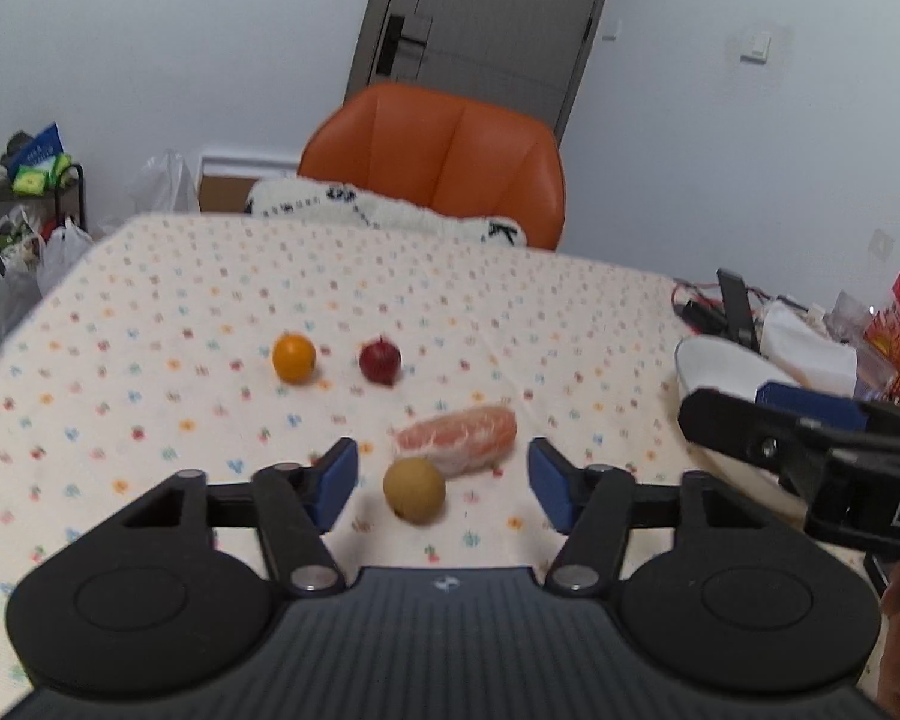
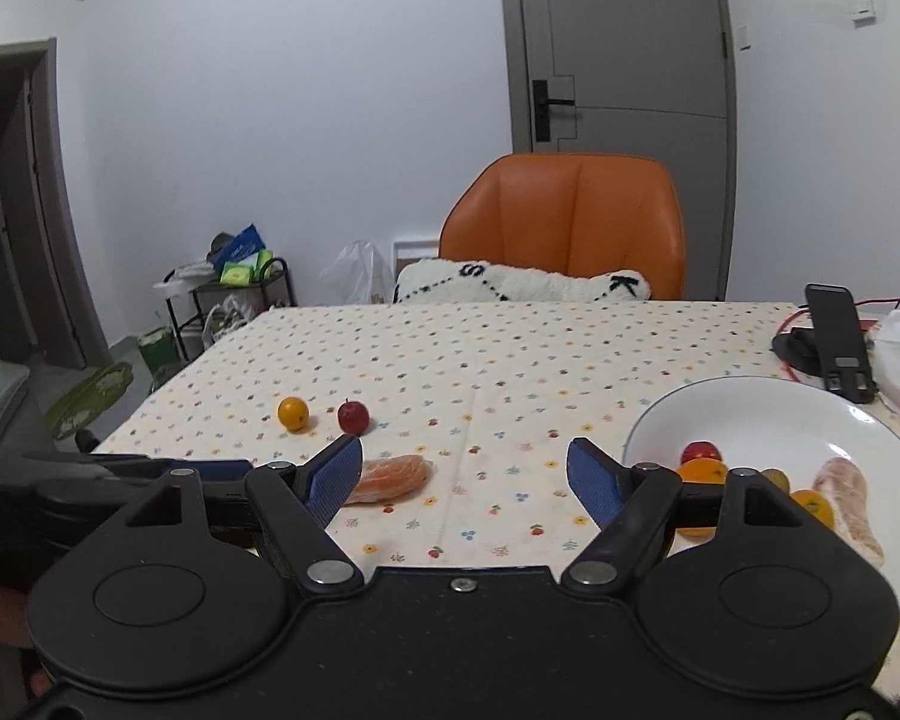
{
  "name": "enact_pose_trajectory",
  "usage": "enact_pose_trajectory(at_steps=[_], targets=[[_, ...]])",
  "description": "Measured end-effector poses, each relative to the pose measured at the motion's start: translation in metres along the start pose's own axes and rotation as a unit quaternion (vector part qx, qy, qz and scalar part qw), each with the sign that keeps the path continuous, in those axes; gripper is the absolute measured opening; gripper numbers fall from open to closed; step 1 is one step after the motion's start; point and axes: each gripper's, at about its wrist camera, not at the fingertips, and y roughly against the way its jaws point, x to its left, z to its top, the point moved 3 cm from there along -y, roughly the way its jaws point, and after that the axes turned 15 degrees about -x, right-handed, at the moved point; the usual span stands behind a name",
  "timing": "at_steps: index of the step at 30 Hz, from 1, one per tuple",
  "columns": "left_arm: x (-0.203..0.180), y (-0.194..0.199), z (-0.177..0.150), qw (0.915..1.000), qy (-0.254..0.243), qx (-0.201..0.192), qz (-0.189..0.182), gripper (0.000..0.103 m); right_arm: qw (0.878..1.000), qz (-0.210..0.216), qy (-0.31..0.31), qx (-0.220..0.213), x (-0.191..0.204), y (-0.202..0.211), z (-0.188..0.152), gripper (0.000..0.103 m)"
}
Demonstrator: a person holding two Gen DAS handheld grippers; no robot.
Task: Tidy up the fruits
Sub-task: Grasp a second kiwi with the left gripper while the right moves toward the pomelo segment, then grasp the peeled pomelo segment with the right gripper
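Both cams sit low behind their open blue-padded jaws, facing the orange leather chair point(image 1: 435, 147) across the flower-dotted tablecloth point(image 2: 510, 354). The left one's closer in, and both catch the small round orange fruit point(image 1: 294, 357), the red one beside it

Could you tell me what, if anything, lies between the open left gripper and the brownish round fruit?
Nothing visible: the brownish round fruit sits directly ahead of the left gripper, between its open fingers; the salmon-like piece lies just behind it.

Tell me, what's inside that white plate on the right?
The white plate holds a small red fruit, orange fruits, a brownish one and a pale pink slab. The right hand-held gripper hides parts of them and the plate's near edge.
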Motion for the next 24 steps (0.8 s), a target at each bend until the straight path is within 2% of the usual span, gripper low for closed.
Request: enact_pose_trajectory(at_steps=[4,6,14,24], targets=[[0.007,-0.013,-0.011,0.9996,-0.001,0.023,0.014,0.042,1.000,0.002,0.006,0.012,0.005,-0.010,-0.004,0.075],[0.012,-0.014,-0.012,0.9996,-0.004,0.020,0.021,0.024,1.000,0.004,0.007,0.018,0.008,-0.015,-0.006,0.075],[0.030,-0.010,-0.005,0.9993,0.006,0.025,0.029,0.024,0.999,0.021,0.003,0.038,0.023,-0.034,-0.012,0.075],[0.056,-0.002,0.009,0.9988,0.016,0.012,0.046,0.024,0.997,0.046,0.005,0.063,0.042,-0.059,-0.020,0.076]])
